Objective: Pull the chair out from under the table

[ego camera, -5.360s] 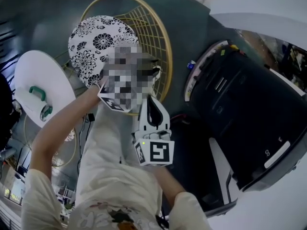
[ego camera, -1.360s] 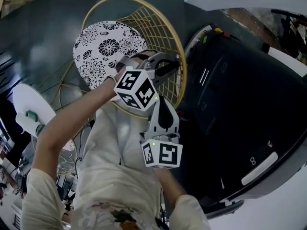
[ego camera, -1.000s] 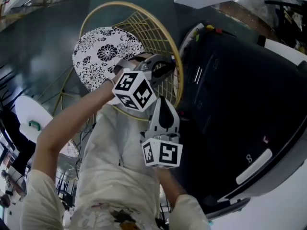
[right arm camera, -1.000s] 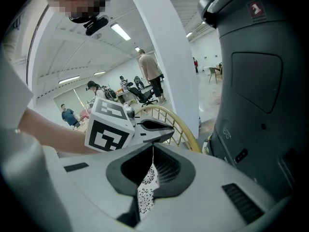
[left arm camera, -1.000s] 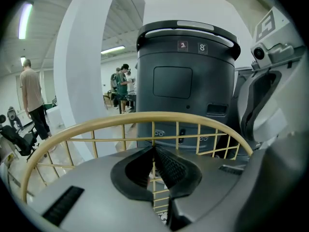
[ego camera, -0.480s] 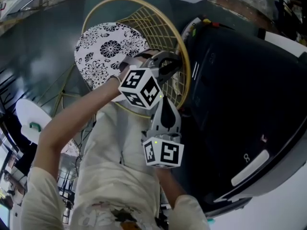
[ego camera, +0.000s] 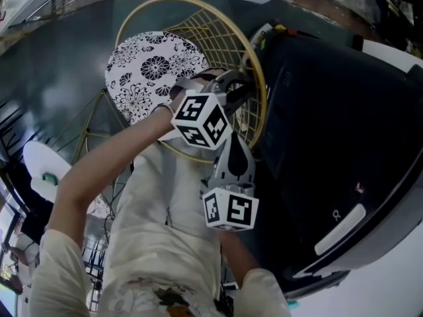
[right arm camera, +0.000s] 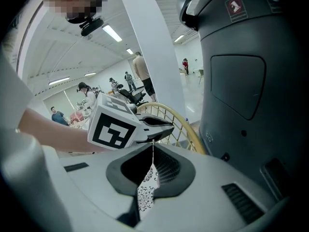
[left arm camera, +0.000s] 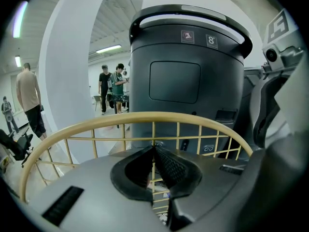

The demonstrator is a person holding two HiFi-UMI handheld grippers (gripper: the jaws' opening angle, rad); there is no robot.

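Since half a second ago, the chair (ego camera: 221, 37) and the left gripper (ego camera: 239, 91) have been sliding slightly toward 3 o'clock, nearer the dark grey machine (ego camera: 330, 124). I am watching the left gripper's jaws pinching a vertical gold wire of the chair back, just under its rim. The right gripper (ego camera: 236, 144) is pointing to 12 o'clock below the left one, jaws pressing together on nothing. The machine is showing an "8" and a horse-head badge. The left forearm (ego camera: 106, 170) is reaching up from 7 o'clock. The chair's flowered cushion (ego camera: 149, 71) is sitting at 11 o'clock, apart from the white table (ego camera: 36, 156) at 8 o'clock.
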